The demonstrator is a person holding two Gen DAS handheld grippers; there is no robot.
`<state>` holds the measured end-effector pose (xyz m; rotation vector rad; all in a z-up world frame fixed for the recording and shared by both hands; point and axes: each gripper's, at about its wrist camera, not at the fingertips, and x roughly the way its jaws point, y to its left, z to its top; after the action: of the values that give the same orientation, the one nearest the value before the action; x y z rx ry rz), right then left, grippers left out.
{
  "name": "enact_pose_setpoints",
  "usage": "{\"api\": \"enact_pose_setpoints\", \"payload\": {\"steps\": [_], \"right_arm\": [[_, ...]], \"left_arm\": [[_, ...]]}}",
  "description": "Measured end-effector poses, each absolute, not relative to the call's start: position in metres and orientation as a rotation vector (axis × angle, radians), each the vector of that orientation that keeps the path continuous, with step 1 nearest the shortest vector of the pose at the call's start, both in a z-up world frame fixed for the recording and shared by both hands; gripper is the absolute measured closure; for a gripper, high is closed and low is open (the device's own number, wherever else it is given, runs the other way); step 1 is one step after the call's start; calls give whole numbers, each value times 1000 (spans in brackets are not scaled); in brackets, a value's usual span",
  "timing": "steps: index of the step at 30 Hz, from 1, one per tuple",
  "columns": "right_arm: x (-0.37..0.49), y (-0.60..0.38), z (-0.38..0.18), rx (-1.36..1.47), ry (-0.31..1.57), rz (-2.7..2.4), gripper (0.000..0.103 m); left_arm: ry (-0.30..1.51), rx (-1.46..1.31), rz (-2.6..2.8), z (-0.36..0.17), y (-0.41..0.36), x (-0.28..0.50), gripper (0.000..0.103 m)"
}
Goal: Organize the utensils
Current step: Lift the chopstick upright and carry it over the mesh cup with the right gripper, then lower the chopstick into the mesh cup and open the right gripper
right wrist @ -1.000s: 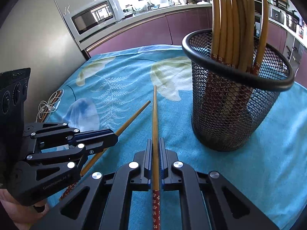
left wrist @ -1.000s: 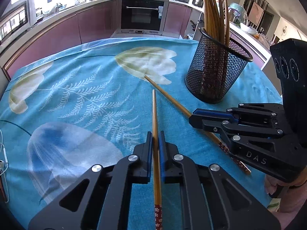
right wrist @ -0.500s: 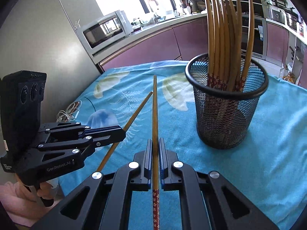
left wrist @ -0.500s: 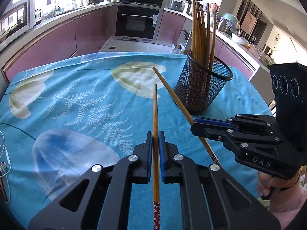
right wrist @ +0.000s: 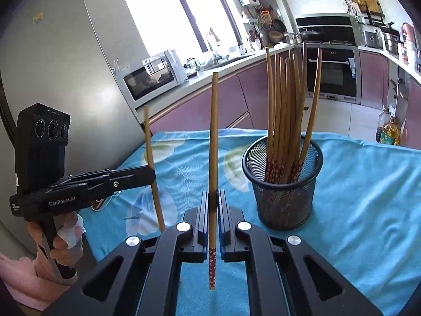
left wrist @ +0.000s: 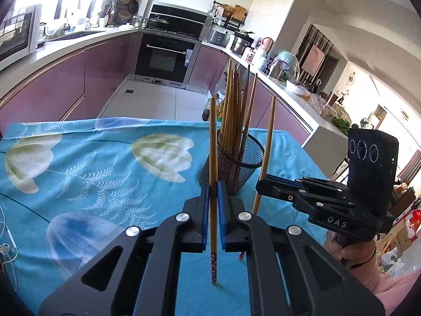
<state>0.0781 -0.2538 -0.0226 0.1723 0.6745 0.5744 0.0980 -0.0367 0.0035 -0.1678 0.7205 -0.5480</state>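
Wooden chopsticks now raised | both jaws clamped | holder farther

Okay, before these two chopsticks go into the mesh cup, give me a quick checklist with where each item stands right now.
1. Left gripper shut on its chopstick: ok.
2. Right gripper shut on its chopstick: ok.
3. Both chopsticks lifted clear of the blue tablecloth: ok.
4. Patterned ends pointing down, matching those in the mesh cup: ok.
5. Chopsticks above the cup's rim: not ok, both are still off to the side of it.
6. Free room in the cup: ok, the standing chopsticks leave part of the opening bare.
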Motion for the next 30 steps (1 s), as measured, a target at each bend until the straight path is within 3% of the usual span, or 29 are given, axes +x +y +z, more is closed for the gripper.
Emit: {"api": "enact_pose_setpoints", "payload": {"steps": [30], "right_arm": [[115,-301,57,178,430,453,97]], "left_arm": [[464,-185,-575,119,-63,127,96]]}}
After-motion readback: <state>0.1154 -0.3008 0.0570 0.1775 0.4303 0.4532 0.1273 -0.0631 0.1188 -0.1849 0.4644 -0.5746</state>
